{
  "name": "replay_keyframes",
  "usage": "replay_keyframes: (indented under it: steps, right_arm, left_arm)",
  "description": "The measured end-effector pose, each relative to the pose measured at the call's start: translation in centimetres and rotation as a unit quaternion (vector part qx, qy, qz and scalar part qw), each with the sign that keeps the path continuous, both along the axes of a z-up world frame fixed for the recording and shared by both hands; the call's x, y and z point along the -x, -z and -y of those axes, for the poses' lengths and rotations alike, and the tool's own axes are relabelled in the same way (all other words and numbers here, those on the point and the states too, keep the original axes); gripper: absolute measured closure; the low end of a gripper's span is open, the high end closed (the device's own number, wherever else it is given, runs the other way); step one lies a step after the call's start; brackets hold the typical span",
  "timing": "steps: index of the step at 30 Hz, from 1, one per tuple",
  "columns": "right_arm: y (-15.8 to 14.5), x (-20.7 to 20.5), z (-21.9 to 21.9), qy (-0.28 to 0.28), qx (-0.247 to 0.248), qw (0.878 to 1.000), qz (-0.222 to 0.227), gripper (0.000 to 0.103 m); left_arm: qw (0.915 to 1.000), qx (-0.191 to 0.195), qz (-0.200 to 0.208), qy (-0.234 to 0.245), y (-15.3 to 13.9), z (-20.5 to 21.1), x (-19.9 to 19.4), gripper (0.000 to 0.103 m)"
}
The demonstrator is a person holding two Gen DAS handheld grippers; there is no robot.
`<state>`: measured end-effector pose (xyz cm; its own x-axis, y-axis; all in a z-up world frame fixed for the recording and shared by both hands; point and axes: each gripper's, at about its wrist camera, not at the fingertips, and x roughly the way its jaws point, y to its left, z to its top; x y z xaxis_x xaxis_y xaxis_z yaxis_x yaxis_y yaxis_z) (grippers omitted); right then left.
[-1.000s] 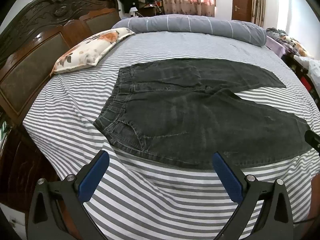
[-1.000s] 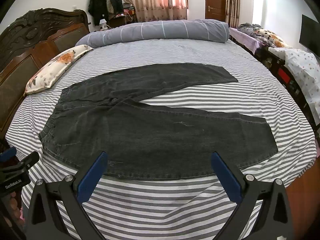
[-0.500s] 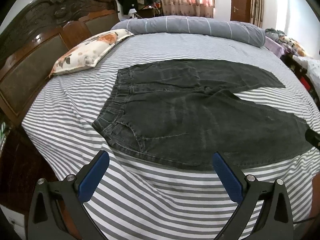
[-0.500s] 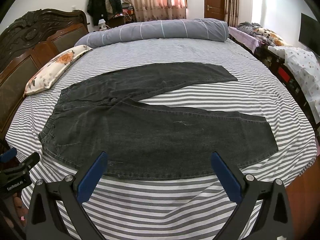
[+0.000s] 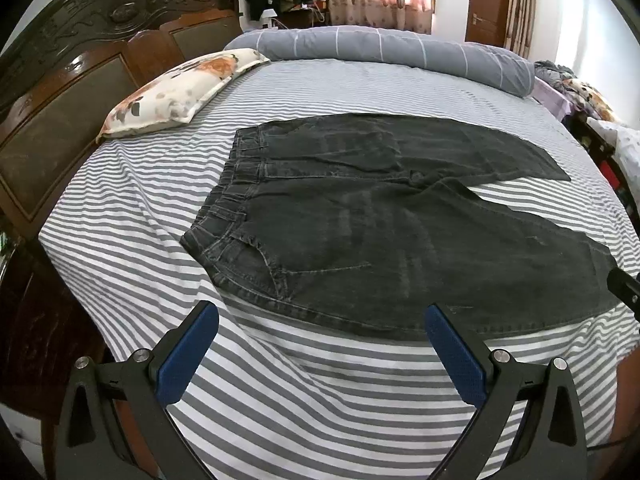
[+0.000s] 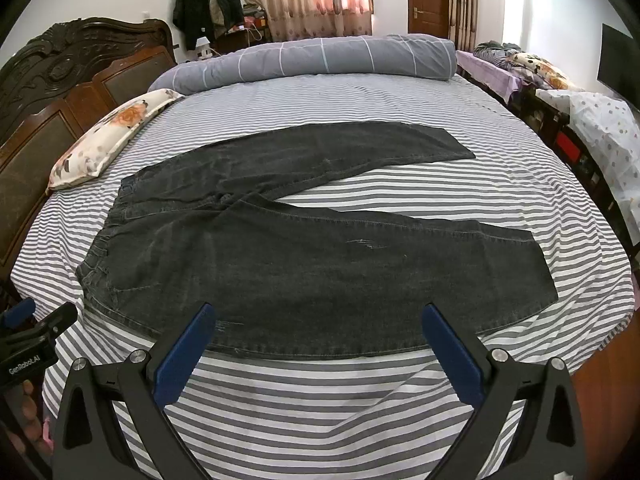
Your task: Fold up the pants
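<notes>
Dark grey jeans (image 5: pixel 360 216) lie flat on the striped bed, waistband to the left, both legs spread apart to the right; they also show in the right wrist view (image 6: pixel 304 248). My left gripper (image 5: pixel 320 316) is open and empty, hovering just short of the near hem below the waist and hip. My right gripper (image 6: pixel 318 316) is open and empty over the near edge of the nearer leg. The left gripper's body (image 6: pixel 36 340) shows at the right view's left edge, and the right gripper's tip (image 5: pixel 626 288) at the left view's right edge.
A striped sheet (image 5: pixel 320 380) covers the bed. A floral pillow (image 5: pixel 180 92) lies by the dark wooden headboard (image 5: pixel 60 92). A rolled grey duvet (image 6: pixel 312 60) lies along the far side. Furniture with bedding (image 6: pixel 592 120) stands to the right.
Both grippers have barely shifted; the left view has crept slightly closer and left. Both stay open. The jeans have not moved.
</notes>
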<state>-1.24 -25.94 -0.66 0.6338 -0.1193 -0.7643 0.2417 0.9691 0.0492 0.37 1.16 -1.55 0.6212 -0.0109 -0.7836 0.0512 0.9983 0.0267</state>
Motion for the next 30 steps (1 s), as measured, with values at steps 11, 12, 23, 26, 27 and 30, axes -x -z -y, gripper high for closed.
replay_keyframes:
  steps: [11,12,23,26,27,30]
  right_arm:
    - [0.14,0.1,0.0,-0.006,-0.001,1.0,0.005,0.0]
    - [0.19,0.15,-0.08,-0.008,0.001,1.0,0.004,0.0]
    - [0.29,0.0,-0.25,-0.007,0.002,1.0,0.003,0.0]
    - [0.29,-0.1,-0.44,-0.008,0.004,1.0,0.001,0.0]
    - [0.29,-0.07,-0.44,-0.008,0.004,1.0,0.001,0.0]
    - [0.27,-0.08,-0.47,-0.009,0.006,1.0,0.002,0.0]
  left_arm:
    - [0.9999,-0.012,0.004,-0.006,0.16,-0.23,-0.29,0.001]
    - [0.9999,-0.012,0.005,-0.005,0.14,-0.3,-0.32,0.001]
    - [0.9998,-0.014,0.006,-0.009,0.21,-0.67,-0.63,0.001]
    - [0.9998,-0.014,0.007,-0.011,0.18,-0.73,-0.7,0.001]
    - [0.9998,-0.014,0.007,-0.011,0.18,-0.72,-0.69,0.001]
    - [0.9998,-0.016,0.009,-0.01,0.16,-0.74,-0.71,0.001]
